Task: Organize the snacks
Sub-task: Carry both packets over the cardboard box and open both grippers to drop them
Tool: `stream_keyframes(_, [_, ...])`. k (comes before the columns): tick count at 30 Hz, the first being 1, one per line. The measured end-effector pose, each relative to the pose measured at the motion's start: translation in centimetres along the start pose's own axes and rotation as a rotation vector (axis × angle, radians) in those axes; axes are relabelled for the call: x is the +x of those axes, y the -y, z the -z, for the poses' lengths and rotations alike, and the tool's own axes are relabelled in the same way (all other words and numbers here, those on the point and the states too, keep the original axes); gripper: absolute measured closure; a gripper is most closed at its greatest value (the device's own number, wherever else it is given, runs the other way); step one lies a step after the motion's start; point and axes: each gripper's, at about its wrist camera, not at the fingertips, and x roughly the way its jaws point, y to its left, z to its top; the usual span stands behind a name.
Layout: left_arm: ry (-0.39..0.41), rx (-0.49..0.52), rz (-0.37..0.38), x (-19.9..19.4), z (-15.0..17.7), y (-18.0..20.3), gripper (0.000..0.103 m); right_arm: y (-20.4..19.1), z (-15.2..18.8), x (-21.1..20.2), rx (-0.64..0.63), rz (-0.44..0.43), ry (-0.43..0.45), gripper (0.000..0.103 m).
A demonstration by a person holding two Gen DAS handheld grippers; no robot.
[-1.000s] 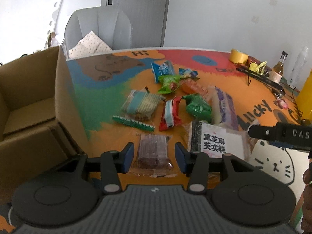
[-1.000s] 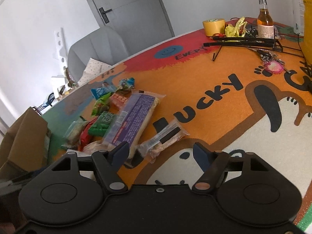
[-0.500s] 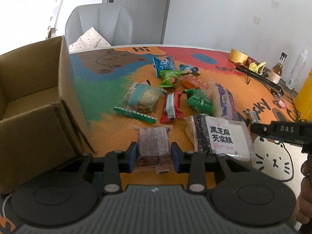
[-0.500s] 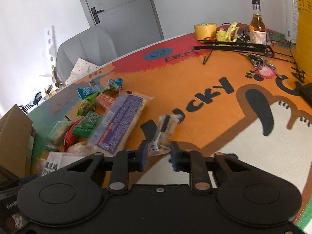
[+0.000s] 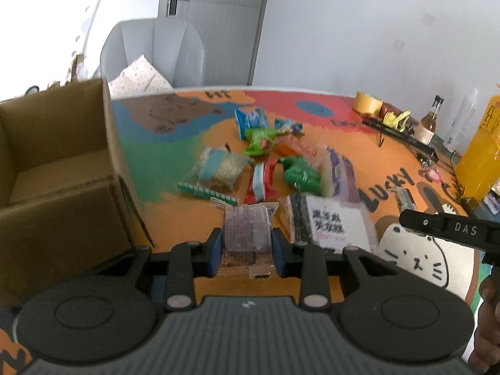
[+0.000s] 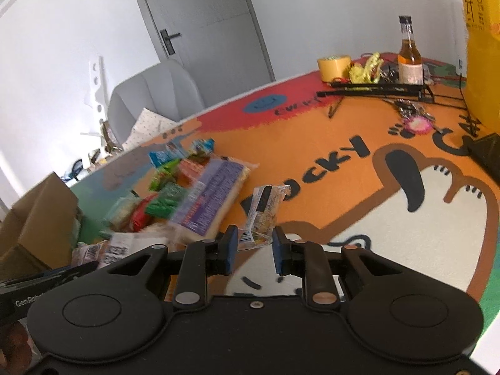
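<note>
Both tools gripped light, crinkly packets: my left tool (image 5: 246, 251) pinched the brown wafer pack (image 5: 247, 229), my right tool (image 6: 253, 250) the slim snack bar (image 6: 262, 215), each near its end.

Both wrist views sit low and close over the table (image 5: 187, 218), facing forward, sharing the snack pile (image 6: 187, 193).

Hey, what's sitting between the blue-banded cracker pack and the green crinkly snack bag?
A red-and-white snack wrapper lies between the blue-banded cracker pack and the green crinkly snack bag, clearest in the left wrist view.
</note>
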Motion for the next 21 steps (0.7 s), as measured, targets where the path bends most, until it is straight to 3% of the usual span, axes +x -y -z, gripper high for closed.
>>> stream_keyframes(21, [0.158, -0.035, 0.001, -5.4, -2.9, -2.4, 0.072, -7.0, -2.0, -2.5, -0.104, -0.159, 0.092, 0.081])
